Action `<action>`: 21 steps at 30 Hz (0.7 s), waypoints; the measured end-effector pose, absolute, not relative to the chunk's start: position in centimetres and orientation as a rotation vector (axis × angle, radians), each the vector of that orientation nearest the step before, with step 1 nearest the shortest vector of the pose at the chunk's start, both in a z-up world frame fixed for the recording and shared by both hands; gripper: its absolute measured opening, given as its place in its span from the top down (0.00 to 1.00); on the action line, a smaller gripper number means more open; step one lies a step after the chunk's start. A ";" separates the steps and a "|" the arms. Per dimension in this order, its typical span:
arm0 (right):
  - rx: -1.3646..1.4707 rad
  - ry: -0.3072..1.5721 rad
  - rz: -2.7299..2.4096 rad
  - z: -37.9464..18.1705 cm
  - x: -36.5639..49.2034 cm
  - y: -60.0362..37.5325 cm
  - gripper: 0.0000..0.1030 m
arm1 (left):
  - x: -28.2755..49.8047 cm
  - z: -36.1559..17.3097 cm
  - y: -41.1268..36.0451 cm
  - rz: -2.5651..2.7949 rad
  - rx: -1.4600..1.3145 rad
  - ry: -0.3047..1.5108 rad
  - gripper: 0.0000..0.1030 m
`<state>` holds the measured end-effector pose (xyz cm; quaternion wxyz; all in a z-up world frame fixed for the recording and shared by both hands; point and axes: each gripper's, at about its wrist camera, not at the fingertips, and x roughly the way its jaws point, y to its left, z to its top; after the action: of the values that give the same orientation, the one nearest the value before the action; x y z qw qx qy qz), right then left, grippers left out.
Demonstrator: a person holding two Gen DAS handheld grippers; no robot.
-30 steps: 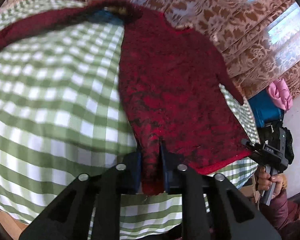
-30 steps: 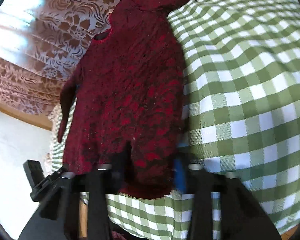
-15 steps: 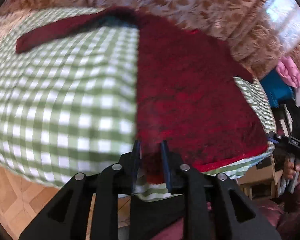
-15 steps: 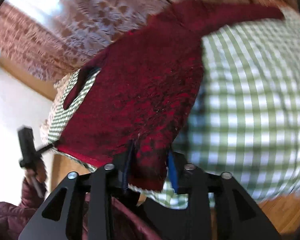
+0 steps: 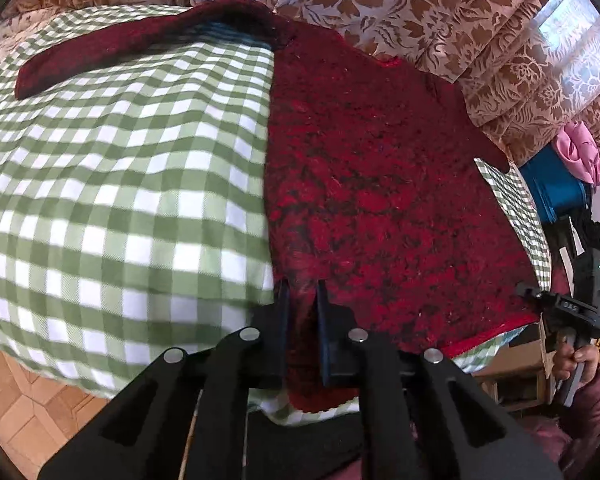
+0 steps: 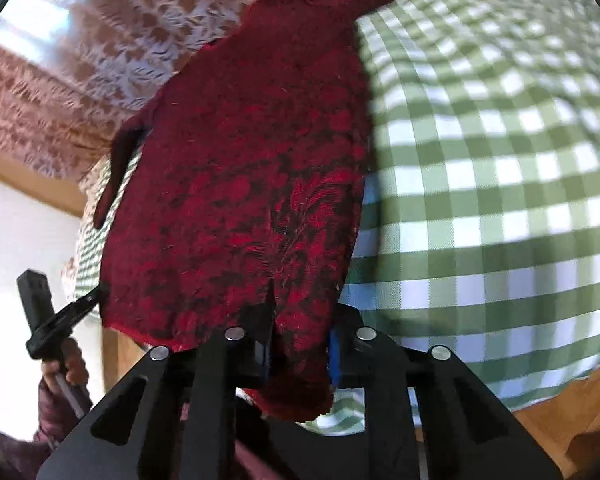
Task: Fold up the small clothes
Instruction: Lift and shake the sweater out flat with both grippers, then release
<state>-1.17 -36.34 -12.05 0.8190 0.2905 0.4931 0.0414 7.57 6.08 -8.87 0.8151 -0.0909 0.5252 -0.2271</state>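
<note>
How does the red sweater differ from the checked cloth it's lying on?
The sweater is fuzzy, mottled red and black; the checked cloth is smooth, in even green and white squares. The sweater lies on top, covering only one side; the cloth spreads beneath across the whole surface. The sweater has sleeves, one stretched sideways; the cloth is a plain sheet. Both are spread flat.
</note>
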 end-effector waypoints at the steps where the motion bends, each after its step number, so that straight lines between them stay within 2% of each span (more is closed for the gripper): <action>1: 0.596 1.050 0.092 -11.6 -1.4 -36.3 0.83 | 7.2 -8.7 6.4 -0.484 -0.195 1.126 0.90; 3: 0.556 1.065 0.119 -10.9 -2.1 -36.2 0.83 | 6.5 -8.9 6.6 -0.481 -0.184 1.144 0.90; 5: 0.533 1.107 0.119 -11.6 -2.2 -36.0 0.83 | 6.3 -9.3 6.7 -0.452 -0.180 1.158 0.85; 6: 0.531 1.125 0.123 -12.1 -2.2 -35.9 0.83 | 6.4 -9.3 6.8 -0.441 -0.194 1.170 0.75; 8: 0.560 1.156 0.147 -13.0 -1.9 -35.7 0.77 | 6.4 -8.5 6.8 -0.416 -0.204 1.140 0.65; 9: 0.577 1.158 0.151 -13.1 -1.5 -35.7 0.73 | 6.5 -7.4 6.6 -0.409 -0.188 1.096 0.59; 10: 0.608 1.156 0.165 -12.9 -1.4 -36.3 0.60 | 6.8 -6.7 6.3 -0.408 -0.178 1.073 0.57; 12: 0.624 1.113 0.153 -12.1 -1.4 -37.3 0.48 | 7.4 -5.5 5.5 -0.409 -0.163 1.030 0.57; 17: 0.744 0.947 0.035 -10.5 -0.1 -42.8 0.47 | 10.1 -3.9 0.7 -0.465 -0.120 0.964 0.53; 21: 0.835 0.868 -0.115 -10.9 2.3 -48.0 0.47 | 11.5 -4.6 -3.8 -0.475 -0.044 0.961 0.43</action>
<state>2.31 -48.05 -10.95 0.8227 0.3923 0.4080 -0.0539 11.48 -3.80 -4.55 0.8596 -0.0209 0.4578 -0.2261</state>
